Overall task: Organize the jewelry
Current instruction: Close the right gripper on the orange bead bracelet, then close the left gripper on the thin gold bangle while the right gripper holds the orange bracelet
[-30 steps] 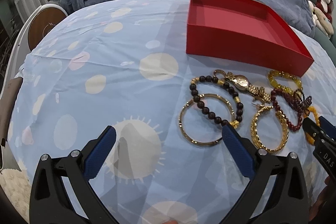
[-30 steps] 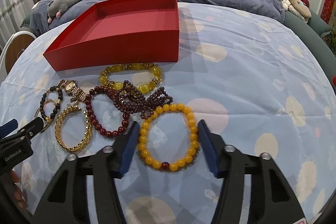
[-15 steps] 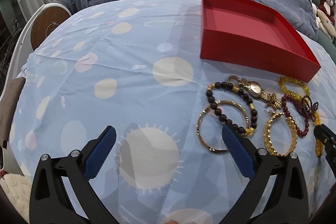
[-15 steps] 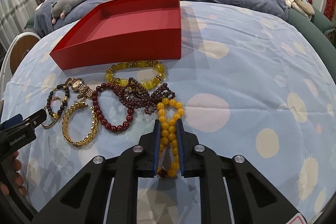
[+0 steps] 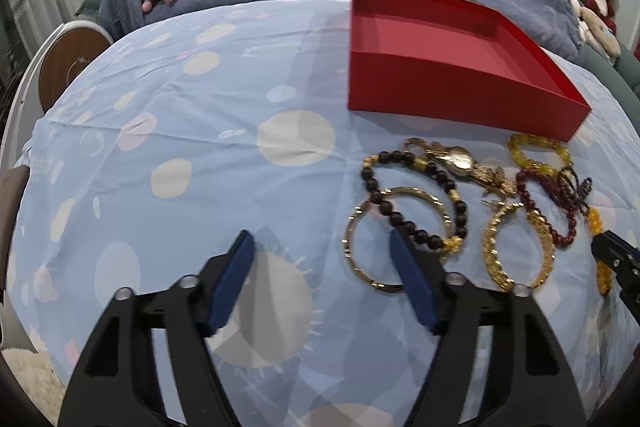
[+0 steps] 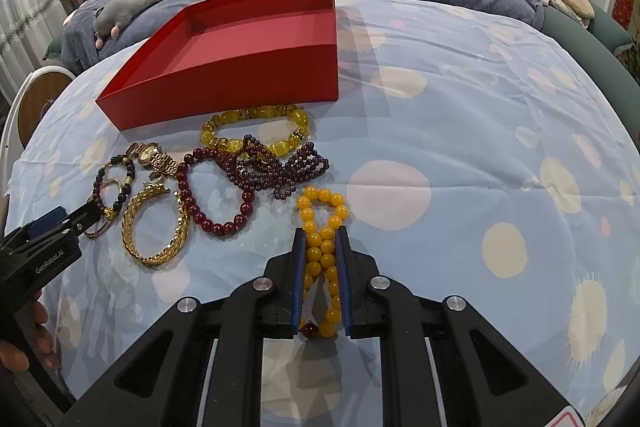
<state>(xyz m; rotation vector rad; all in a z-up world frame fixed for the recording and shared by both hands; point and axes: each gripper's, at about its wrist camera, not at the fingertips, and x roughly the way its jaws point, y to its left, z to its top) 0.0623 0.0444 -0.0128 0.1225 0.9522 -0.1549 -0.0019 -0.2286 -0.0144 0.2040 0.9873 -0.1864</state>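
None of the jewelry is in the red box (image 6: 256,39) yet: right claw (image 6: 322,239) pinches the yellow bracelet (image 6: 324,223), left claw (image 5: 320,241) half-closing on nothing

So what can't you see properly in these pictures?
- Left view: the orange bead bracelet is mostly hidden behind the right gripper at the frame's edge.
- Left view: the thin gold bangle is partly covered by a jaw of the left gripper.
- Right view: the watch dial is too small to read.
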